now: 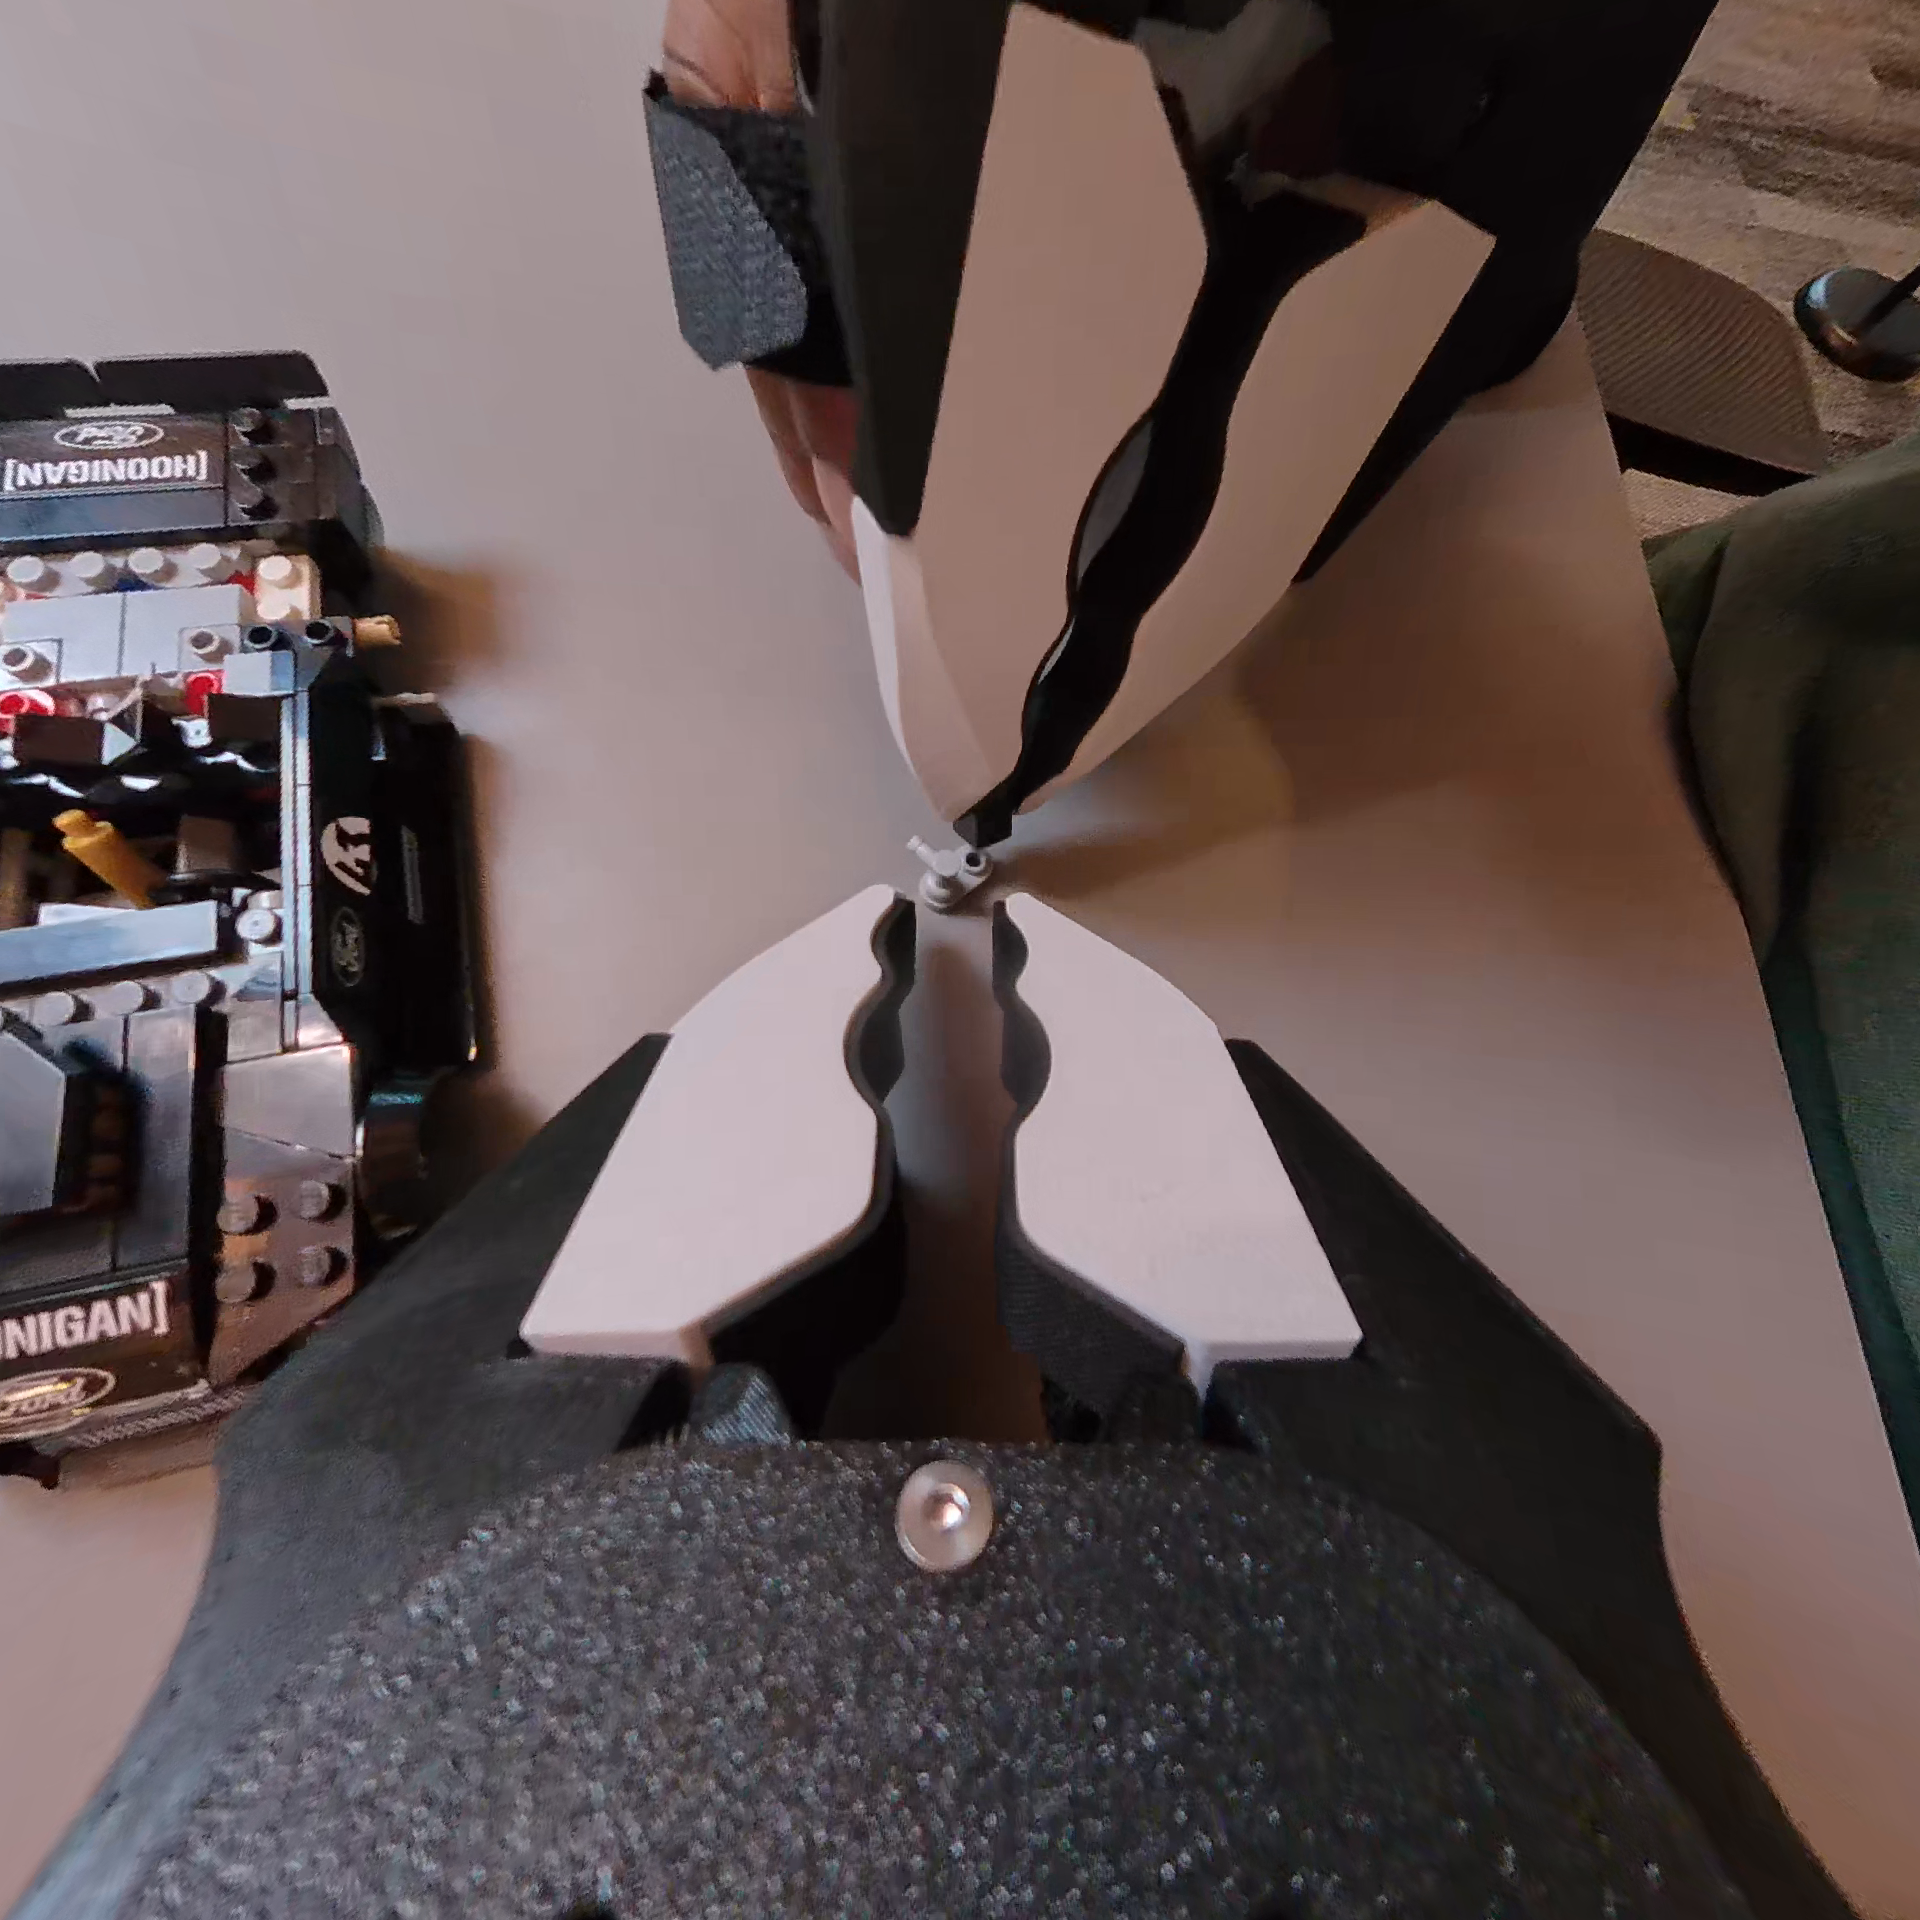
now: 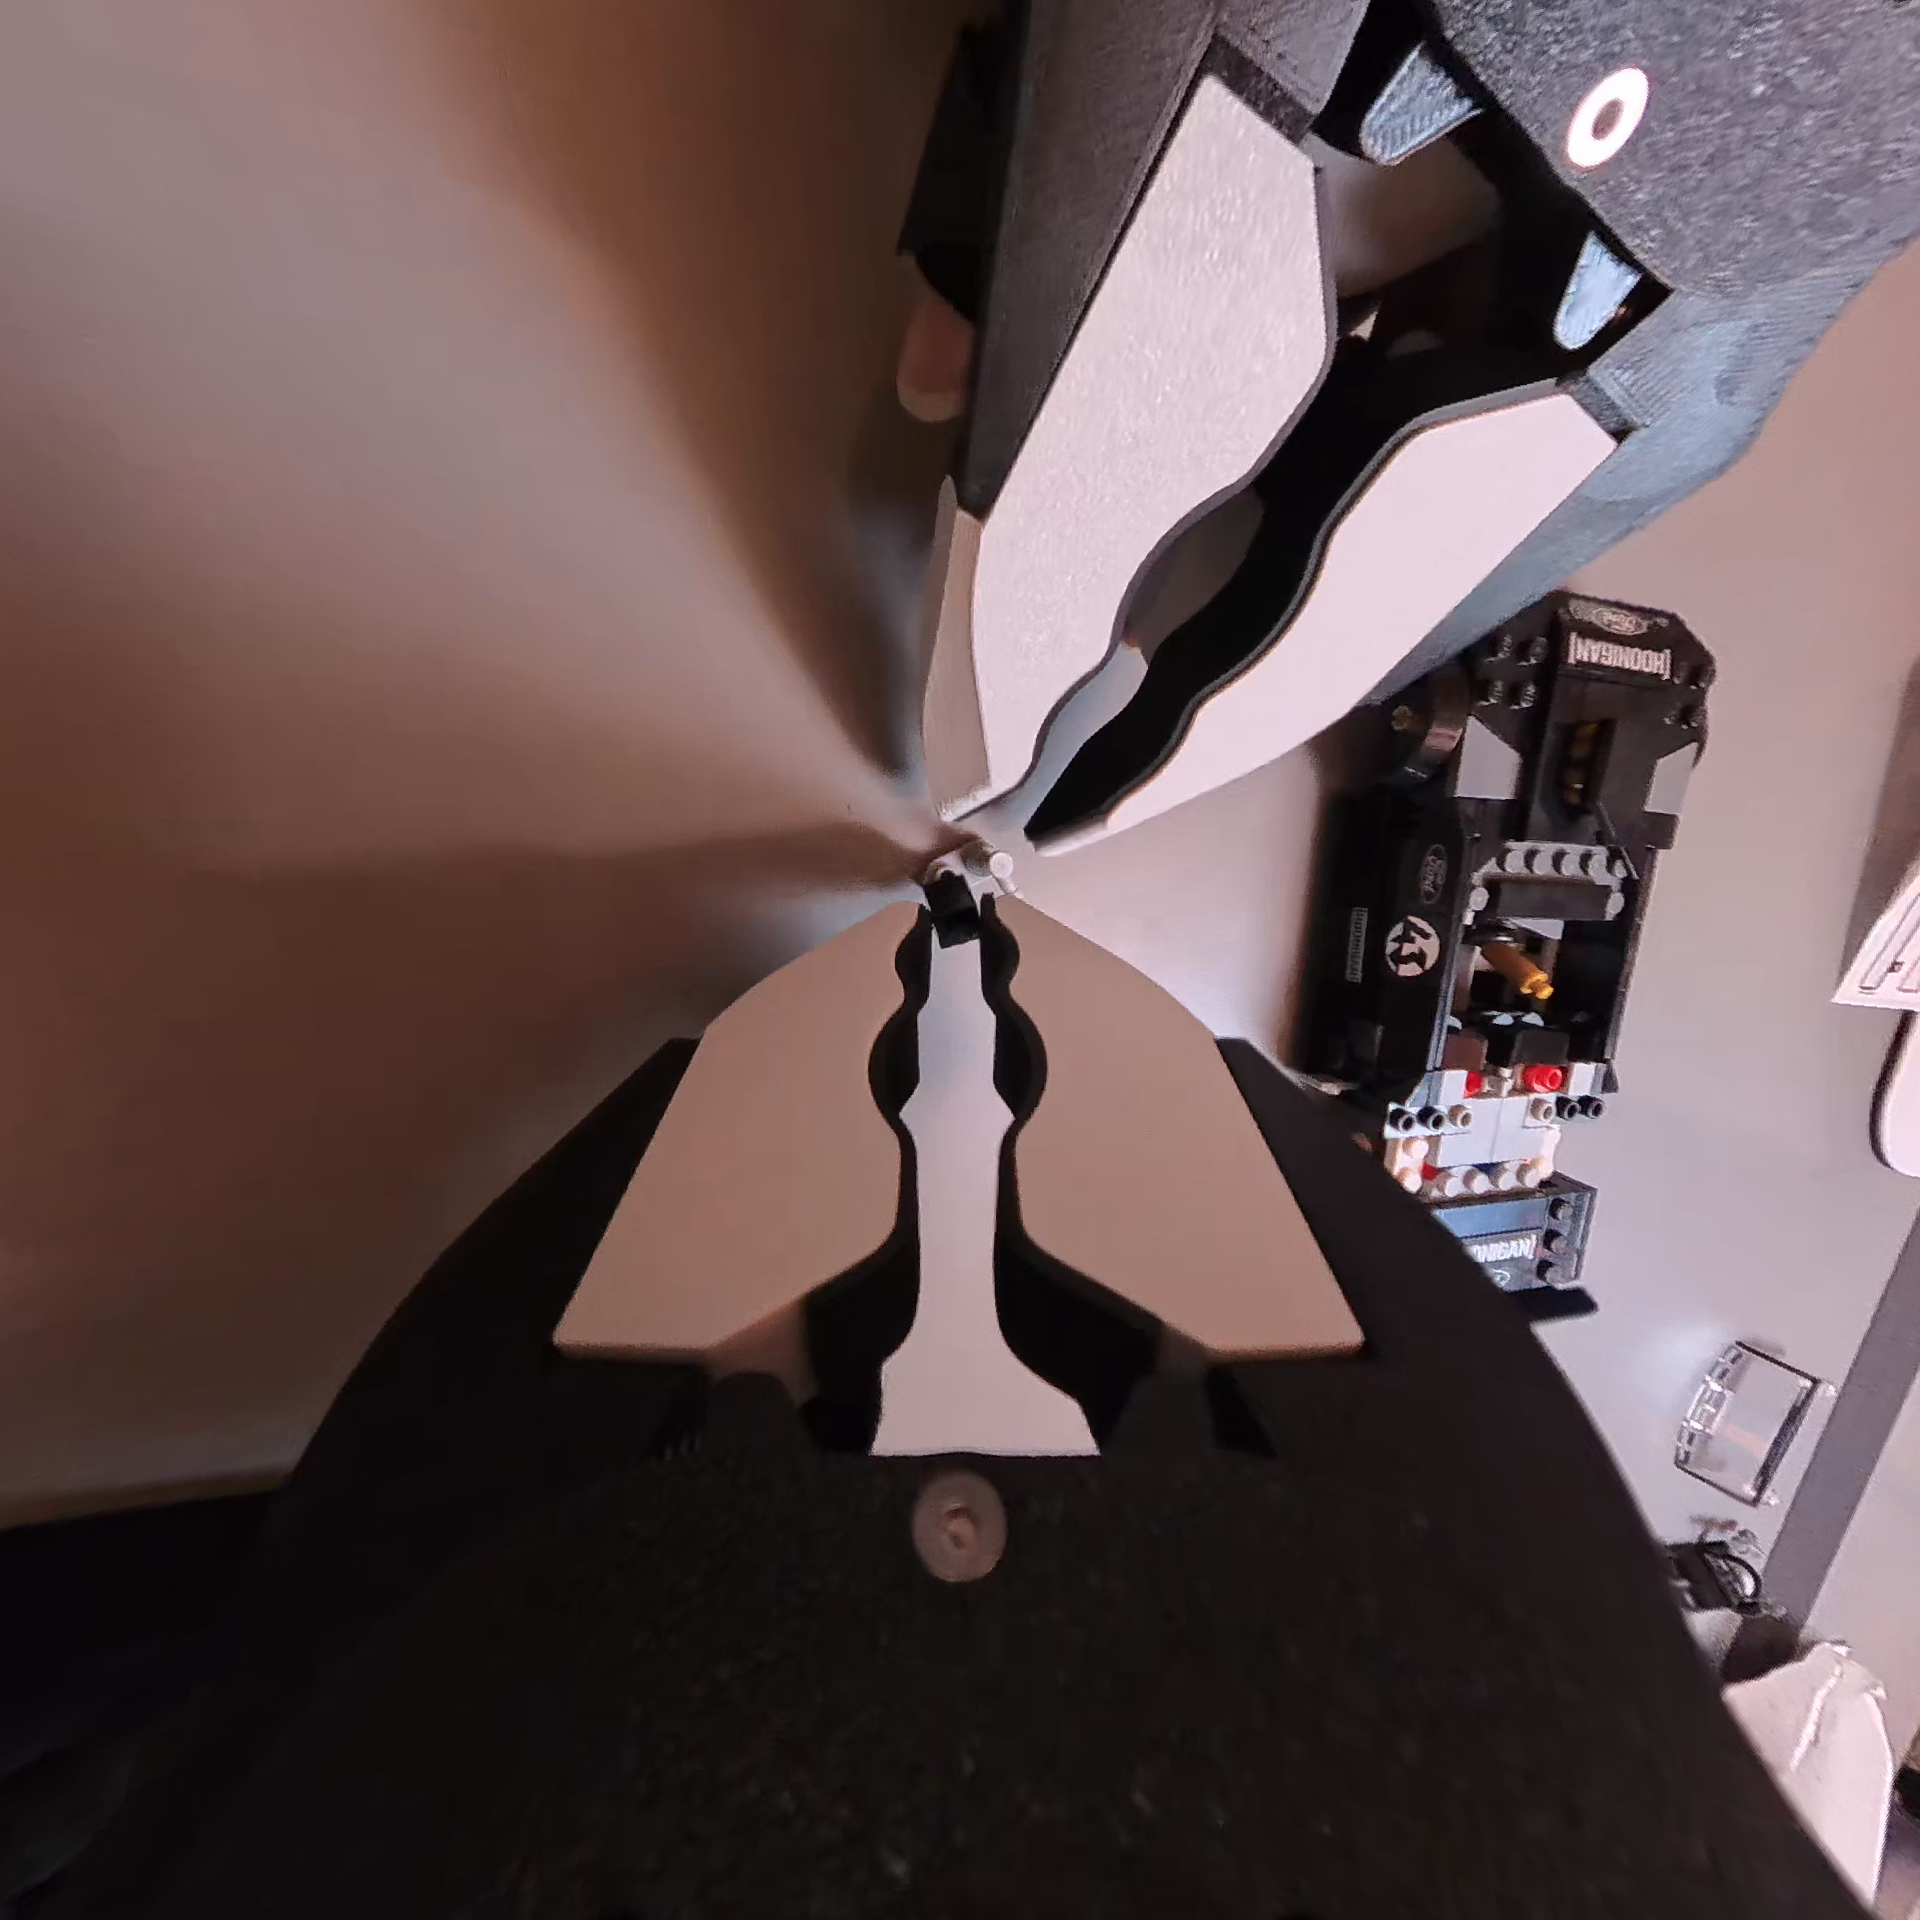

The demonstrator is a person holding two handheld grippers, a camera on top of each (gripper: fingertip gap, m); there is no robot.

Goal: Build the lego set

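pale tabletop [image 1: 520,260], grey patterned carpet [image 1: 1787,114], chair base [image 1: 1860,312], green fabric [image 1: 1808,831], white paper at table edge [image 2: 1886,956]

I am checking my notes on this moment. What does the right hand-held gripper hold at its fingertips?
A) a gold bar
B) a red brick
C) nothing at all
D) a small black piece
D: in the right wrist view, the right hand-held gripper pinches a small black piece at its tips, right against the small grey piece that the left hand-held gripper reaches.
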